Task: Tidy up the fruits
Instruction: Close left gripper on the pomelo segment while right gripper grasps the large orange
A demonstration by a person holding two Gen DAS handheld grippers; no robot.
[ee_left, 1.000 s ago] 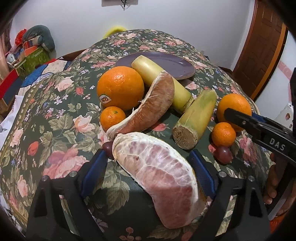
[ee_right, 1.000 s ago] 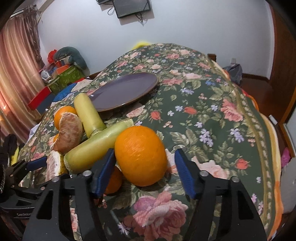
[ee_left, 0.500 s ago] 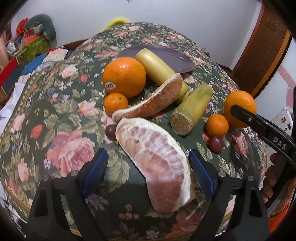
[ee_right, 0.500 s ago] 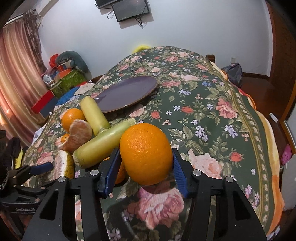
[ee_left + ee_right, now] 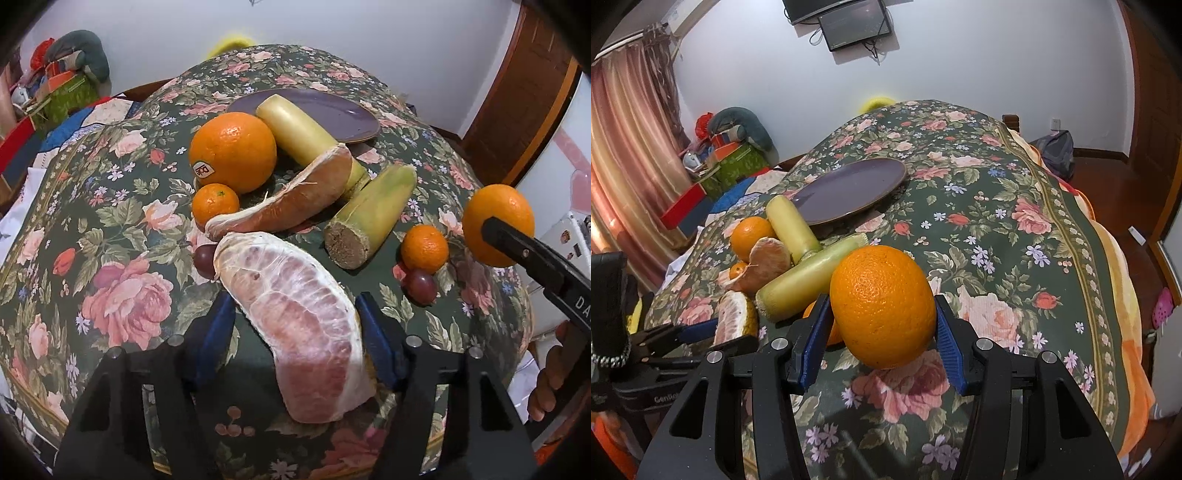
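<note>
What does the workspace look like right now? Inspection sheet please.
Surface: floral cloth over a bed or table, cannot tell which.
Job's things: purple plate, bare; big orange; two small oranges; two sugarcane pieces; pomelo segment; dark grapes.
Clutter: nothing seen on the cloth.
Grippers: left gripper has just been closing, pads at a peeled pomelo wedge; right gripper clamps a lifted orange.
Cables: wires hang under the wall monitor.
Surroundings: curtain, piled boxes and bags, wooden door.
</note>
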